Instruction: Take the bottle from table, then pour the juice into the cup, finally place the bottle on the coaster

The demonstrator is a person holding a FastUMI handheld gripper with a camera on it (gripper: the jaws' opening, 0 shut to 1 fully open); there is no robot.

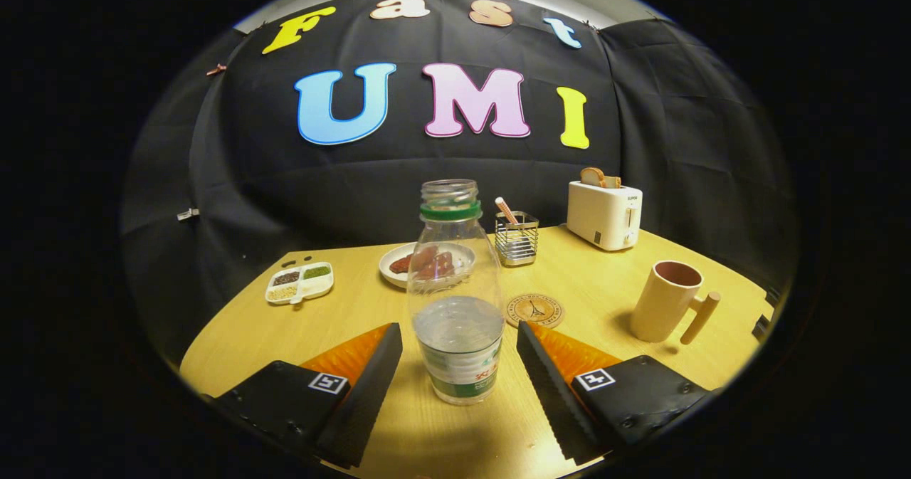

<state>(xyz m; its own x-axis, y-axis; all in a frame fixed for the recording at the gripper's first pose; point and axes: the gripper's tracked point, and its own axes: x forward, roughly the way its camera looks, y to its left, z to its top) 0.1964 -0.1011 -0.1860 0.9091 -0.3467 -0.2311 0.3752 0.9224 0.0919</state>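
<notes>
The jaws stand spread, the uncapped bottle (457,301) upright between them, untouched. Its label is unreadable. Beyond lies the coaster (534,310); the cup (667,301) stands near the surface's (285,333) right edge.

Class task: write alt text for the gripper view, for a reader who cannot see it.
An uncapped clear bottle stands upright on a wooden table between the open gripper fingers, which do not touch it. Just beyond it lies a round coaster, with a handled cup to the right. Farther back are a plate of food, a sectioned tray, a wire holder and a toaster.
</notes>
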